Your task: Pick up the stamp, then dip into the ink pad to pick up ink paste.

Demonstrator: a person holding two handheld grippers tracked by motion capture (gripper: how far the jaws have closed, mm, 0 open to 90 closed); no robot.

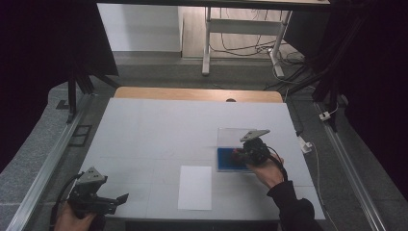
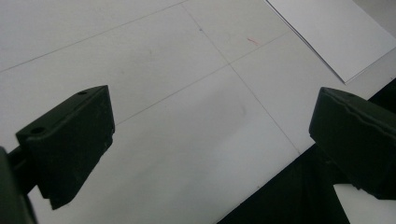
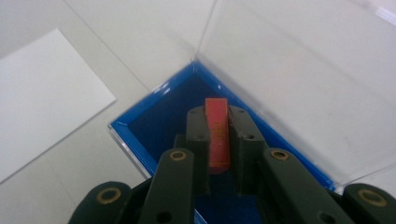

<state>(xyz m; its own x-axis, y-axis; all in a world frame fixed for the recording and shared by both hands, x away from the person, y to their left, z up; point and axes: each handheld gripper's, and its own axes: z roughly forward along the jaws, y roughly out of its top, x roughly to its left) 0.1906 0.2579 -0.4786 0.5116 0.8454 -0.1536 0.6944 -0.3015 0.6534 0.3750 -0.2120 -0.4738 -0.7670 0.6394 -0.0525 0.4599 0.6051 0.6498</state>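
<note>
Over blue box (image 3: 154, 130) | right hand-held gripper (image 3: 218, 116) clamps red block (image 3: 217, 135)

White sheet on the tabletop

A paper sheet (image 1: 195, 187) lies flat on the white tabletop (image 1: 159, 130); beyond, seemingly a desk frame (image 1: 240, 36) with cables.

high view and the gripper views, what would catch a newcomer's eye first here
The blue tray under an open clear lid, right of the table's middle. There the right gripper is shut on a flat red piece. Next, the white sheet near the front edge, and the left gripper open at the front left corner.
</note>
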